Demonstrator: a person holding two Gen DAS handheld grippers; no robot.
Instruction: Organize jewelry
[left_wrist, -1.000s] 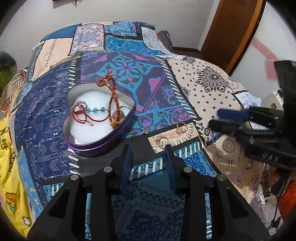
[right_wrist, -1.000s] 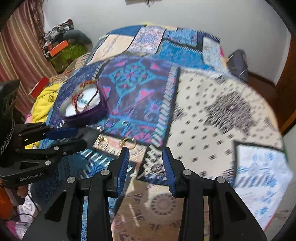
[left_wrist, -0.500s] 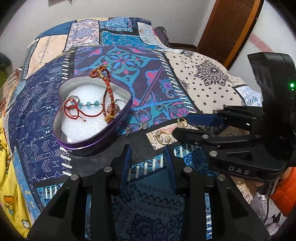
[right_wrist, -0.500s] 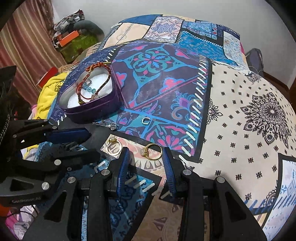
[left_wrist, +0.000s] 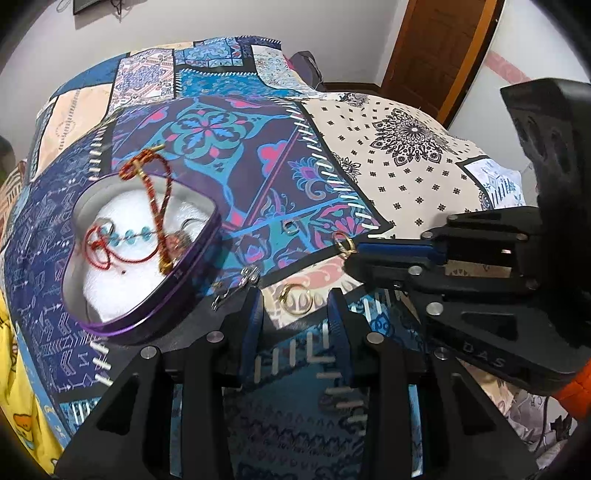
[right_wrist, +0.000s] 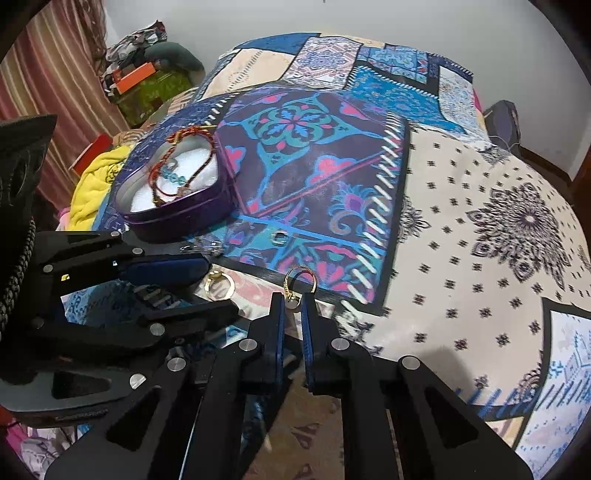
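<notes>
A purple heart-shaped tin lined with white foam sits on the patchwork bedspread, with a red cord, a blue bead bracelet and a braided bracelet inside. My right gripper is shut on a gold ring with a pale stone, which stands up between its tips. My left gripper is open, and a second gold ring lies flat on the cloth between its fingers, untouched. A small silver ring and a silver earring lie near the tin.
A yellow cloth hangs off the bed's left side. Boxes and clutter stand by a striped curtain. A wooden door is at the far right, and a dark bag lies beyond the bed.
My right gripper has closed on the gold stone ring. My left gripper has shifted lower, and the other gold ring now lies between its fingertips.
</notes>
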